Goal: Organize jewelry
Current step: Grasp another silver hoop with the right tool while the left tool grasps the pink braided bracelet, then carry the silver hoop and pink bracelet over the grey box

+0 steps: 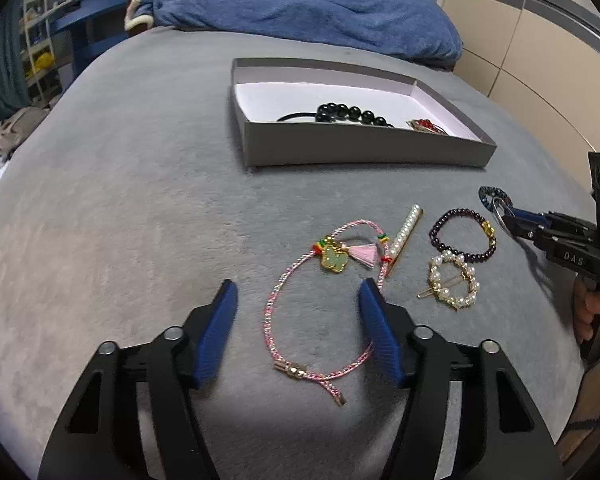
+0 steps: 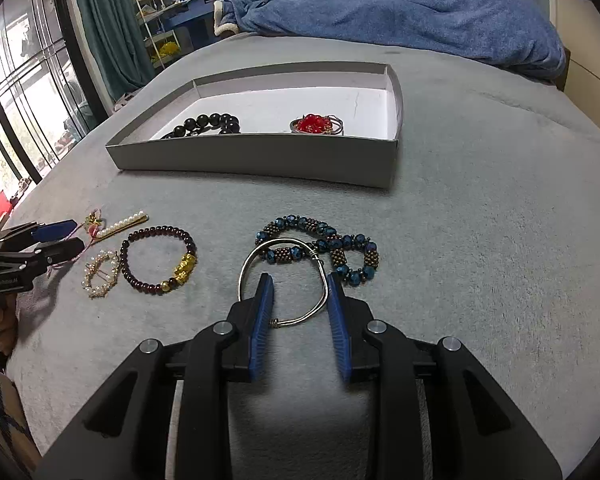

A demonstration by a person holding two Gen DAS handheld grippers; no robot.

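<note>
- Left tongs (image 1: 298, 308) stand wide, gripping nothing, astride a pink cord bracelet (image 1: 300, 320) on the grey bed (image 1: 120, 200), near its front edge.
- Beside it lie a pearl clip (image 1: 406, 232), pearl ring clip (image 1: 454, 280) and garnet bracelet (image 1: 462, 234), all unsorted.
- Right tongs (image 2: 300, 288), narrow, straddle a silver bangle (image 2: 284, 280) strung with blue beads; contact unclear.
- The box (image 2: 260, 156), toward the far edge, already holds black beads (image 2: 212, 124) and a red piece (image 2: 314, 124).
- "DAS" is printed on the right tongs.
</note>
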